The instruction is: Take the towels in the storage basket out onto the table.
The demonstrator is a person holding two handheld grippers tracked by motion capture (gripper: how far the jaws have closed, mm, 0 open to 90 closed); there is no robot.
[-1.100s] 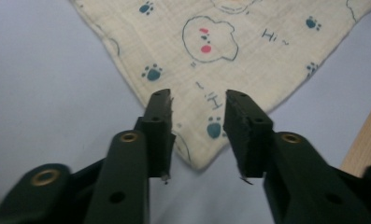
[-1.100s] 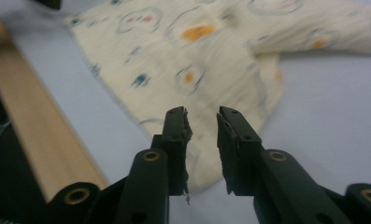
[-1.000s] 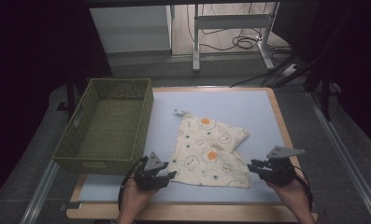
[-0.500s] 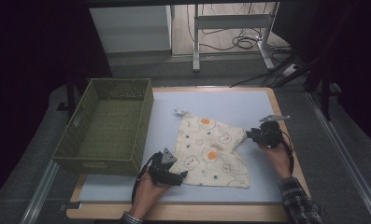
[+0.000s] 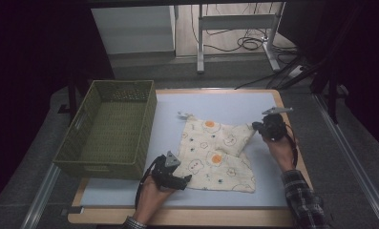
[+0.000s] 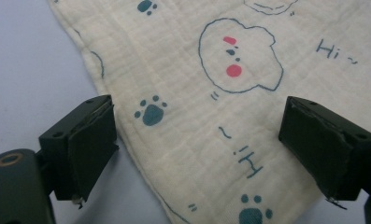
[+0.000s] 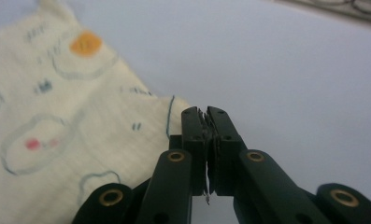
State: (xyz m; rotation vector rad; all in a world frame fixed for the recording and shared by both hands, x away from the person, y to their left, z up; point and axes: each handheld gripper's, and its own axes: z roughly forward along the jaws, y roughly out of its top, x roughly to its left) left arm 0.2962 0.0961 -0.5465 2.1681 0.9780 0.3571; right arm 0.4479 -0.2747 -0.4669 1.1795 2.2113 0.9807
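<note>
The right tongs [image 5: 259, 126] pinch the cloth [image 5: 215, 152] at three o'clock to fold it — the left tongs [image 5: 186, 179] gape, having just opened.

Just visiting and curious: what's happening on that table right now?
Left gripper open over cloth edge. Right gripper shut at cloth's far corner. Basket stands clear.

On the table [image 5: 273, 191] in front of you, the cloth [image 5: 215, 152] lies near the middle, with the basket [image 5: 108, 133] to its left. Your left gripper [image 5: 180, 179] sits at the cloth's near left edge, your right gripper [image 5: 256, 126] at its far right corner.
</note>
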